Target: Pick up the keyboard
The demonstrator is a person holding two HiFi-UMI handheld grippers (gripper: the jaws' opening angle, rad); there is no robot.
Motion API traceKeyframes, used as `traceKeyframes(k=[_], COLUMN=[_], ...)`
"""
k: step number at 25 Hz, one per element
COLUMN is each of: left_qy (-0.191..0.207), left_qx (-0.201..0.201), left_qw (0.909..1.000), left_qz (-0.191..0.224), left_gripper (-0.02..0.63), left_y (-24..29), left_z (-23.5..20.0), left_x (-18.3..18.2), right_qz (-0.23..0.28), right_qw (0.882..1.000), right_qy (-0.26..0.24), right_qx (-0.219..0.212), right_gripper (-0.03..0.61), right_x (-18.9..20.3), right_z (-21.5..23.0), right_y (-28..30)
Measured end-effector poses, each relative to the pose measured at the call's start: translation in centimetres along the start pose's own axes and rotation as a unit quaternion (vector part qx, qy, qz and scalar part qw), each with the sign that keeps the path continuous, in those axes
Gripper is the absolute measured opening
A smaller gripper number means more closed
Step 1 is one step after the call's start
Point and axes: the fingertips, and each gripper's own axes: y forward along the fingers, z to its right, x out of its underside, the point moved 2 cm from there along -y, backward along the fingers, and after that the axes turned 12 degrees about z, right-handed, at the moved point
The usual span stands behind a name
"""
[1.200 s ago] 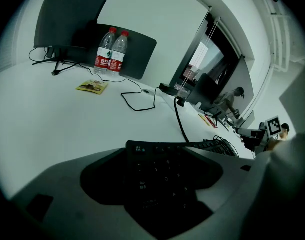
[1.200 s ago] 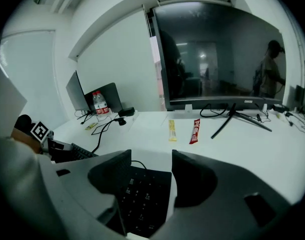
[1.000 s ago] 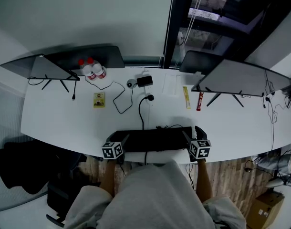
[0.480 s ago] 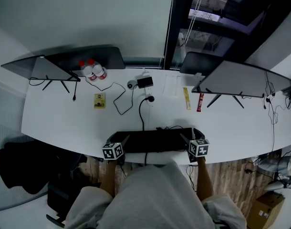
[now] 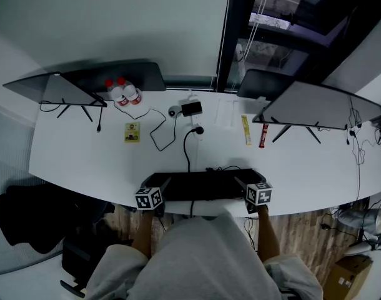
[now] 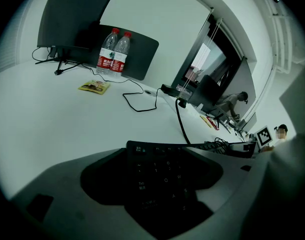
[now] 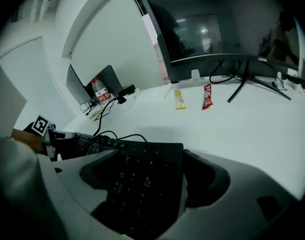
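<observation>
The black keyboard [image 5: 200,185] lies lengthwise along the near edge of the white desk [image 5: 72,155], its cable [image 5: 185,147] running to the back. My left gripper [image 5: 158,185] has its jaws round the keyboard's left end [image 6: 160,166]. My right gripper [image 5: 243,184] grips the right end [image 7: 142,171] the same way. Each end fills the gap between the jaws. A soft shadow on the desk beyond the right end suggests the keyboard is slightly off the surface. Both marker cubes hang just over the desk edge.
A monitor [image 5: 65,89] stands at the back left and another monitor [image 5: 315,105] at the back right. Two red-capped bottles [image 5: 123,92], a yellow packet [image 5: 132,132], a yellow snack bar [image 5: 245,129], a red snack bar [image 5: 263,134] and loose cables [image 5: 156,127] lie behind the keyboard.
The right gripper has edged slightly inward and the keyboard's right end has shifted a little with it. The left gripper has held its place.
</observation>
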Motion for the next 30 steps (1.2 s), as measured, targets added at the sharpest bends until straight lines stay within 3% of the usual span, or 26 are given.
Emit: traceKeyframes(k=[19,30], left_qy=[-0.012,-0.019], left_qx=[-0.008,0.002], left_qw=[0.9999,0.9996], left_qz=[0.001,0.019], left_gripper=[0.316,0.314], left_y=[0.1,0.3], left_z=[0.0,0.4], left_x=[0.0,-1.3], right_qz=[-0.001,0.024], right_qw=[1.000,0.999], right_qy=[0.001,0.002], right_qx=[0.014,0.032], right_gripper=[0.390,0.376], right_x=[0.1,-2.1], right_z=[0.2,0.1], right_y=[0.3,-0.4])
